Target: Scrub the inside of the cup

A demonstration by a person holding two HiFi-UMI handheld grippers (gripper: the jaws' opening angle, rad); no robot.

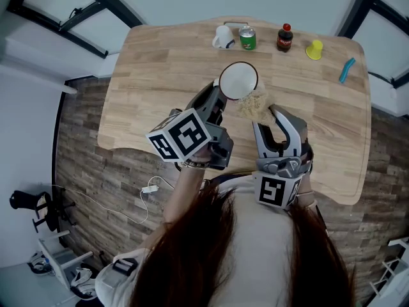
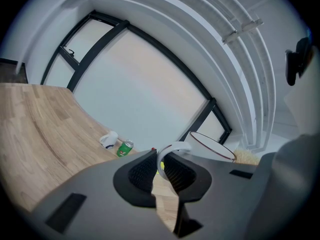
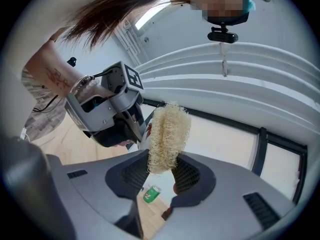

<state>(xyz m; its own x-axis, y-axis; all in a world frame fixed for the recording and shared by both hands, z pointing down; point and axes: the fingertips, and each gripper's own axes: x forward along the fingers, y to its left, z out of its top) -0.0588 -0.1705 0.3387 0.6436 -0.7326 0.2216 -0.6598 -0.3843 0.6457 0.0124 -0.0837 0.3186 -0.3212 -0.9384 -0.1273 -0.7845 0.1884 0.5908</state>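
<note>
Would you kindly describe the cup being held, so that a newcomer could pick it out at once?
Above the middle of the wooden table, the left gripper holds a white cup by its handle, mouth toward the head camera. Unlike the white mug at the table's far edge beside the green can, it has a thin dark red rim and is next to the loofah scrubber.

Two cups [image 1: 238,80] [image 1: 223,37]; one sponge [image 1: 252,104], can [image 1: 247,38], bottle [image 1: 285,38]

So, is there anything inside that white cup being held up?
Nothing shows: in the head view the cup looks bare white inside. The loofah in the right gripper is beside the rim, not in it. From the left gripper only the cup's outside shows.
</note>
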